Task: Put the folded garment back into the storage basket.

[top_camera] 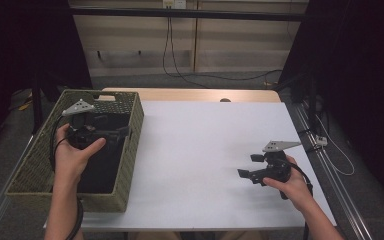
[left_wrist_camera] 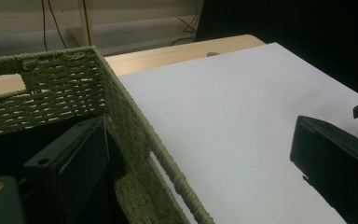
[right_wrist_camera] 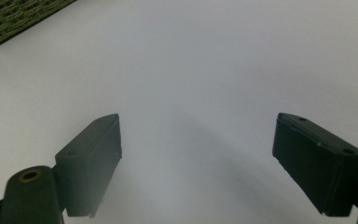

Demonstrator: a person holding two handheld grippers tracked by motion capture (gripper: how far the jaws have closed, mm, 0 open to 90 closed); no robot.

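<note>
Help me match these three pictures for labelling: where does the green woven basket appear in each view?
High view: the green woven basket stands at the table's left edge, the left gripper over it.
Left gripper view: its wall and corner are at the left, one jaw inside, one outside.
Right gripper view: a strip of weave at the top left corner.
Shared landmark: the white tabletop beside the basket.

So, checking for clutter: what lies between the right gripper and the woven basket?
Only bare white tabletop, in the high view, between the right gripper and basket.
</note>
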